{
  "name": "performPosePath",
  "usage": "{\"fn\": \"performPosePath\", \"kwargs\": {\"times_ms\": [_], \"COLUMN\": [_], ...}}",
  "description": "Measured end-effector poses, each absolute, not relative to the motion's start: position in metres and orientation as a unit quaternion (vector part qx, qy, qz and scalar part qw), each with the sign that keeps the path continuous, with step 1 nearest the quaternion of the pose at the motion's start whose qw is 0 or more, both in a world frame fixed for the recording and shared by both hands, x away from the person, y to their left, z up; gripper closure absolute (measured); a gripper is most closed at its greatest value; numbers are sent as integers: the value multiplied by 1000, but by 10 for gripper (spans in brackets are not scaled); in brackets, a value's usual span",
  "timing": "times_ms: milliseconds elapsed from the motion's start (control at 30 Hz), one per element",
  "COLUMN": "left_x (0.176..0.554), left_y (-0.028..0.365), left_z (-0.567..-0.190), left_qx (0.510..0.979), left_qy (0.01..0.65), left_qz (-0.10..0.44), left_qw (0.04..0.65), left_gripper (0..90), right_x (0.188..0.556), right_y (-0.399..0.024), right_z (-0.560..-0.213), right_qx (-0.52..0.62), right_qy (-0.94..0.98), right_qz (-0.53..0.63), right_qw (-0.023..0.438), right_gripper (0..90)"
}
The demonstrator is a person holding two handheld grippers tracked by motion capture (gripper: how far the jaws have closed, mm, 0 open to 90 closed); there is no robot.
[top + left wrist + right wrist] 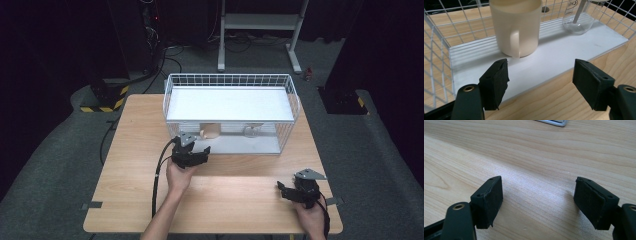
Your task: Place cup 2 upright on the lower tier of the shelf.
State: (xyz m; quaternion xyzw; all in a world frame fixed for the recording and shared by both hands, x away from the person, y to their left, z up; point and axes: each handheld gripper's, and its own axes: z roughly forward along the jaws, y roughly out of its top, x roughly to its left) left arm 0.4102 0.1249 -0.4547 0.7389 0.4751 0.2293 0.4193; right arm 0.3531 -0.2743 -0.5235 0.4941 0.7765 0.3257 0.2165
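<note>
High view first: we see the left gripper [191, 150] held at the open front of a white wire basket [292, 95] that lies on its side on the wooden surface [135, 150], with a cream mug [210, 131] and a clear glass flask [251, 131] tucked under its upper shelf. The right gripper [295, 191] rests well apart, near the right front corner of the surface, so the left hand is clearly the nearer one.

Along the left gripper view, our jaws stand spread with nothing between them, hovering over the edge of the white shelf board [564, 53]. The mug [516, 26] stands upright straight ahead and slightly left of the gap, its handle turned toward us and its long axis vertical. We judge that a short push forward would bring the jaws around the mug or its handle. The flask [577, 17] sits farther back to the right, with a white rod leaning inside it; we can read the letters "CHE" printed on its glass, the rest cut off.

Right gripper view: those jaws are also spread, empty, over bare wood.
</note>
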Motion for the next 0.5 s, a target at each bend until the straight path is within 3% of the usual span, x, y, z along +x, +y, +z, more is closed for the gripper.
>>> {"fn": "performPosePath", "kwargs": {"times_ms": [500], "left_x": [393], "left_y": [143], "left_z": [-451], "left_qx": [727], "left_qy": [485], "left_qz": [220], "left_qw": [432], "left_gripper": [285], "right_x": [353], "right_y": [-274], "right_z": [-524], "right_qx": [494], "right_qy": [777], "right_qz": [326], "right_qw": [217], "right_gripper": [233]}}
